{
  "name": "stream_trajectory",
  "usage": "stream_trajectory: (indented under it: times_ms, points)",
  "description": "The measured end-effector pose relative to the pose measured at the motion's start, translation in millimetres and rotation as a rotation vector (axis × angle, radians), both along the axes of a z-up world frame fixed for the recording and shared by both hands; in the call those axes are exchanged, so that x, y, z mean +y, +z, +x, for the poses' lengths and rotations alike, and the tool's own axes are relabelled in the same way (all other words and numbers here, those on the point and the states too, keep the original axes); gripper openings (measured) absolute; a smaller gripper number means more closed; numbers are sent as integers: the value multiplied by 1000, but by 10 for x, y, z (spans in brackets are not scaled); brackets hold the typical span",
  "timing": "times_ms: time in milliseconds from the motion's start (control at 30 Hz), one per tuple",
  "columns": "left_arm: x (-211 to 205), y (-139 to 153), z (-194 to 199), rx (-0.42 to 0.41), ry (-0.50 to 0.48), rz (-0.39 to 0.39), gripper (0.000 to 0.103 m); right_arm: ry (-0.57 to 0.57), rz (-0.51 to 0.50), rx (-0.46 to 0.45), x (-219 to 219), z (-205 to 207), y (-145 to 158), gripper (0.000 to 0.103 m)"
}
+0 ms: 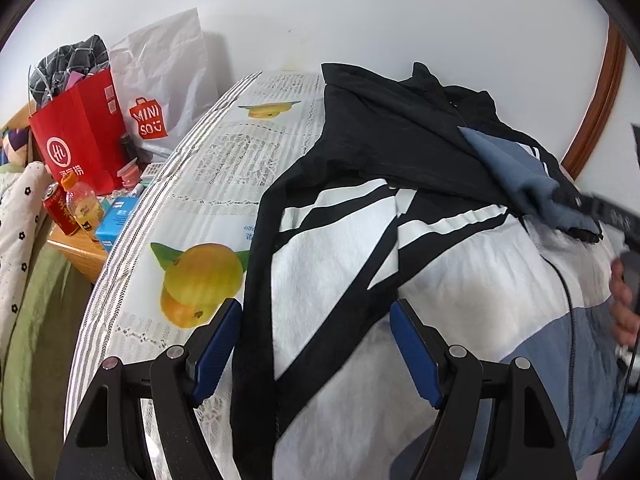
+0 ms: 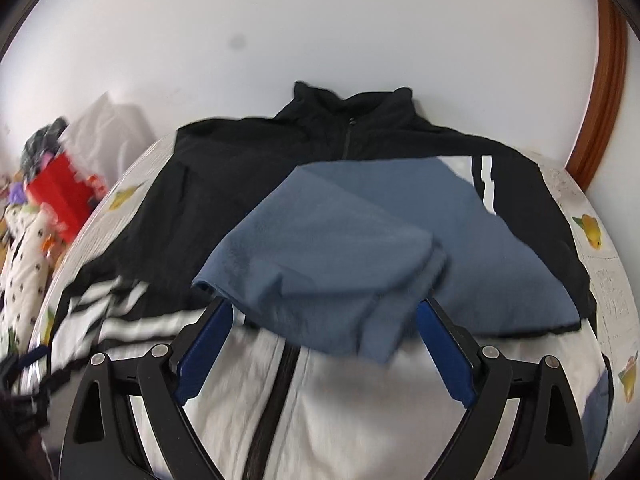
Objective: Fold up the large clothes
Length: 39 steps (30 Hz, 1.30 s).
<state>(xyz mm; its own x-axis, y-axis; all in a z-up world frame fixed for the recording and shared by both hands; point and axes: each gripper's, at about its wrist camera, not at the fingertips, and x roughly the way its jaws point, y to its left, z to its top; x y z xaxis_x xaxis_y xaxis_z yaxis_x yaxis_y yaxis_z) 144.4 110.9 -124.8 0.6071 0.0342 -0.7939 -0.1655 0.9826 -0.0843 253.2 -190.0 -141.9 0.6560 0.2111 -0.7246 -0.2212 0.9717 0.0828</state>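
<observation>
Spread over the table point(image 1: 132, 320), under a fruit-printed cloth point(image 1: 224, 168) that runs from 6 o'clock up to 12 in the left wrist view: a black, white and grey-blue jacket point(image 2: 240, 184), collar at 12 o'clock against the pale wall point(image 2: 320, 20), zip running down toward 6. Folded across the chest, from 3 o'clock inward to the centre of the right wrist view: its grey-blue sleeve point(image 2: 340, 248), cuff end lying just ahead of the right gripper point(image 2: 324, 344). Striped left sleeve point(image 1: 320, 240) bunched between centre and 6 o'clock in the left wrist view.

At 9 to 10 o'clock beside the table: a red paper bag point(image 1: 80, 140) stuffed with checked fabric, a white shopping bag point(image 1: 168, 80) behind it, then an orange drink bottle point(image 1: 82, 208) and a red can point(image 1: 60, 212) on a wooden stand.

Left gripper point(image 1: 316, 348): jaws well apart, straddling the black hem and white panel, pads not pressing on cloth. Right gripper: jaws spread wide, nothing clamped, sleeve edge lying between and beyond the blue pads point(image 2: 208, 344). At 3 o'clock in the left wrist view: a hand point(image 1: 624, 304) on the right gripper's handle.
</observation>
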Motion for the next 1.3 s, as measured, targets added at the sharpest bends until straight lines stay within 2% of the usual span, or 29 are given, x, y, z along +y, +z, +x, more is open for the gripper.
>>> stream_trajectory:
  times_ms: [133, 233, 333, 500, 600, 700, 833, 1067, 1300]
  points:
    - [-140, 115, -18, -17, -25, 29, 74, 27, 11, -15, -151, -275, 51, 92]
    - [-241, 204, 6, -32, -33, 28, 74, -24, 47, -26, -444, -419, 125, 92]
    - [-421, 325, 68, -55, -82, 10, 74, -83, 78, -36, -814, -539, 188, 92]
    - [-855, 522, 202, -92, -170, 58, 74, -159, 49, -50, -1293, -682, 208, 91]
    - [-1132, 596, 305, -97, -221, 80, 74, -203, 1, -42, -1530, -767, 196, 86]
    - [-1392, 629, 411, -99, -266, 96, 74, -225, -16, -20, -1725, -841, 157, 72]
    - [-1745, 614, 576, -83, -329, 107, 74, -238, -61, -39, -1957, -1024, 118, 59]
    - [-2210, 480, 843, -51, -416, 118, 74, -250, -47, -101, -2282, -1296, 139, 58]
    - [-2499, 288, 1092, -20, -477, 119, 74, -260, -34, -112, -2398, -1275, 99, 59]
